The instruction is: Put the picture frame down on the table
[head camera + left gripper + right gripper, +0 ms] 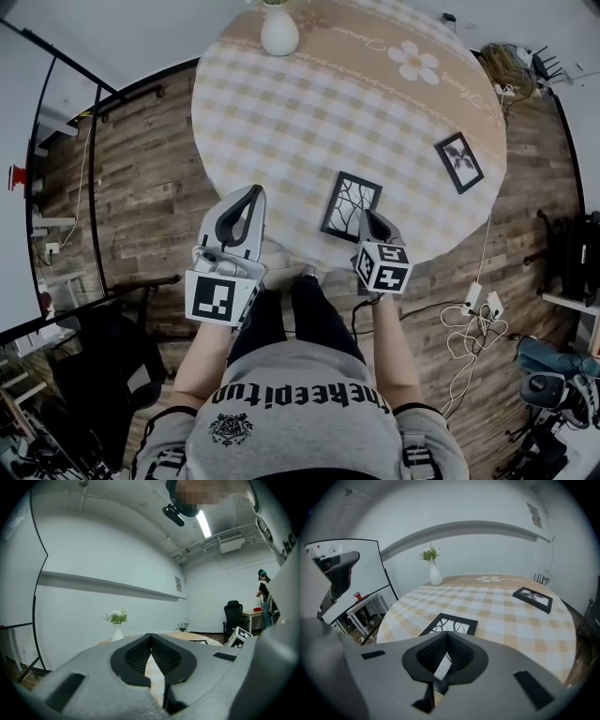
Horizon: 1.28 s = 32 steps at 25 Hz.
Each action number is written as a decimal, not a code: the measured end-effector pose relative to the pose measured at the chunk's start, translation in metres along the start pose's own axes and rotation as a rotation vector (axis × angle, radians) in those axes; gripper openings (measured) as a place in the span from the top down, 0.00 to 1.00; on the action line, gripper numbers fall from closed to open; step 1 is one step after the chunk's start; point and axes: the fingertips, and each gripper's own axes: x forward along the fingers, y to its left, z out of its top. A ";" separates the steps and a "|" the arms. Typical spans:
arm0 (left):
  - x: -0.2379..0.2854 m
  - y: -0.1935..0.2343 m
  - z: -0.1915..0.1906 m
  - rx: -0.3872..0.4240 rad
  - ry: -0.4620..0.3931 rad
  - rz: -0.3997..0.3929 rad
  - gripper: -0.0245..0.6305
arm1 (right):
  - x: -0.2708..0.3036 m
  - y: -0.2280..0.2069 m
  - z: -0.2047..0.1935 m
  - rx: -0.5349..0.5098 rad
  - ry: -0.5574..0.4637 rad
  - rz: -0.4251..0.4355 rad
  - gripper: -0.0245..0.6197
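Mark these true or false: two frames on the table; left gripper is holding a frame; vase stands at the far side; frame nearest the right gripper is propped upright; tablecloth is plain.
1. Two picture frames are on the table. True: a nearer frame and a farther frame.
2. The left gripper is holding a frame. False: its jaws are together with nothing between them.
3. A vase stands at the far side of the table. True: it is white and holds flowers.
4. The nearer frame is propped upright. False: it lies flat on the cloth, just ahead of the right gripper.
5. The tablecloth is plain. False: it is checked, with a flower print near the far edge.
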 end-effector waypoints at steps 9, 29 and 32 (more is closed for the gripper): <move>-0.007 -0.014 0.005 -0.010 0.006 -0.025 0.94 | -0.025 0.009 0.017 0.005 -0.099 0.021 0.95; -0.025 -0.049 0.035 0.012 -0.045 -0.278 0.94 | -0.127 0.050 0.066 0.022 -0.373 -0.099 0.95; -0.031 -0.053 0.039 0.022 -0.056 -0.303 0.94 | -0.143 0.060 0.071 0.009 -0.406 -0.114 0.95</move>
